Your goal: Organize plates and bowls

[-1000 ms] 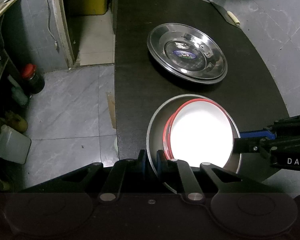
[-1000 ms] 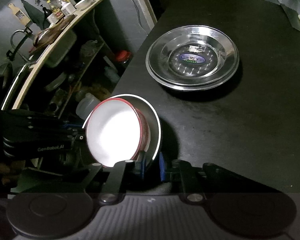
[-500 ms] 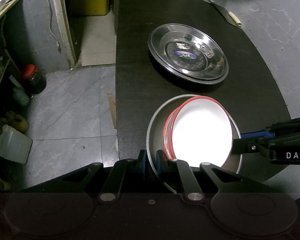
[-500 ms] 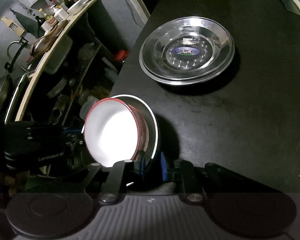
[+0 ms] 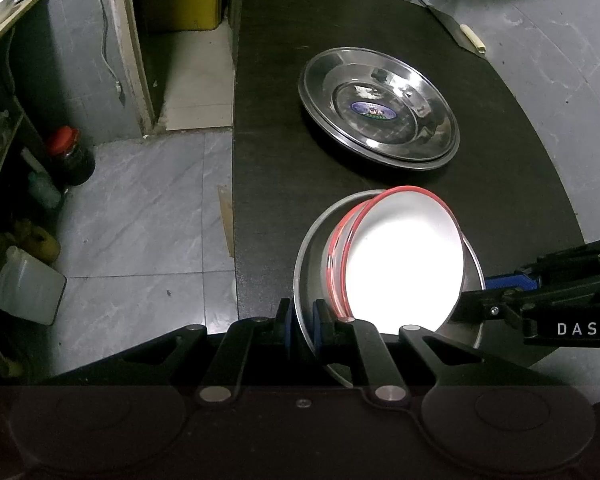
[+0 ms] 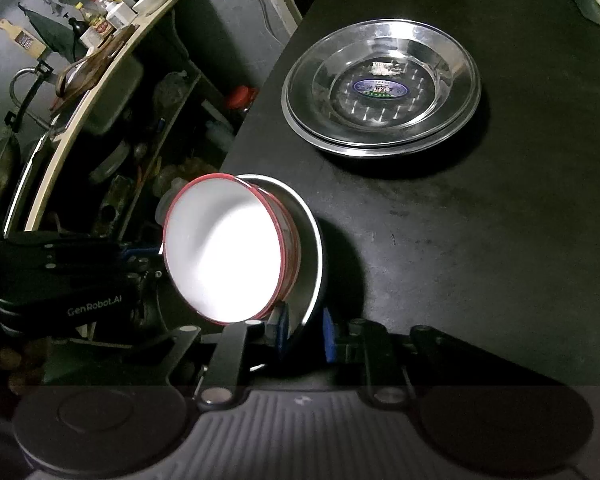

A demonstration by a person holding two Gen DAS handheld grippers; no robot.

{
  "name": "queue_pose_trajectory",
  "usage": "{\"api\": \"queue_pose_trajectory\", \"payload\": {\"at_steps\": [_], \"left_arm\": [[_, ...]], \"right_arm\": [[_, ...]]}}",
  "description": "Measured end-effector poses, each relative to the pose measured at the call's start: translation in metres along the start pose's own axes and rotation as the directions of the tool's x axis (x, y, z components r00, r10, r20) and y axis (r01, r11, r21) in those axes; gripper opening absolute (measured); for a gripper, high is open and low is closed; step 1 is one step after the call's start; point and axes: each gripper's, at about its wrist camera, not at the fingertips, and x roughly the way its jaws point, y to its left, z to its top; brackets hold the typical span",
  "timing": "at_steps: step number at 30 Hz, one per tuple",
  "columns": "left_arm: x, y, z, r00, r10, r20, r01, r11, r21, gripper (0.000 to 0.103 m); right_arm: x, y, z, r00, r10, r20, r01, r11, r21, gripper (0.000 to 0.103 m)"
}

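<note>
**Both grippers clamped on one steel plate carrying white bowls, near-left corner of table**

Left gripper (image 5: 302,326): jaws closed on the near-left rim of the steel plate (image 5: 306,264); blue pads sit either side of the rim, inner & outer. Right gripper (image 6: 303,330): jaws also pinched on the same plate's rim (image 6: 314,240), opp. side; in the left wrist view its fingers reach in from the right edge.

Plate w/ load: tilted, at the near-left corner of the black table (image 5: 268,160), close to the left edge. Cannot tell if it touches the top or is lifted clear.

White bowls (image 5: 400,256), red rims, nested at least two deep, sit inside the plate, leaning toward its far-right side. Interior overexposed, no detail.

Stack of steel plates (image 5: 380,108): flat on table, toward the far end, approx. mid-width, well apart from the held plate. Blue oval sticker in centre of top plate.

Knife (image 5: 456,28) lies at the far-right edge.
</note>
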Motion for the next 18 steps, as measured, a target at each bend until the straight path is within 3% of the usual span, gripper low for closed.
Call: {"api": "queue_pose_trajectory", "payload": {"at_steps": [18], "left_arm": [[0.0023,0.0024,-0.0003,1.0,-0.013,-0.006,0.013,1.0,-0.024,0.01]], "right_arm": [[-0.0011,-0.0021,-0.0006,1.0,0.012,0.002,-0.012,1.0,0.014,0.02]]}}
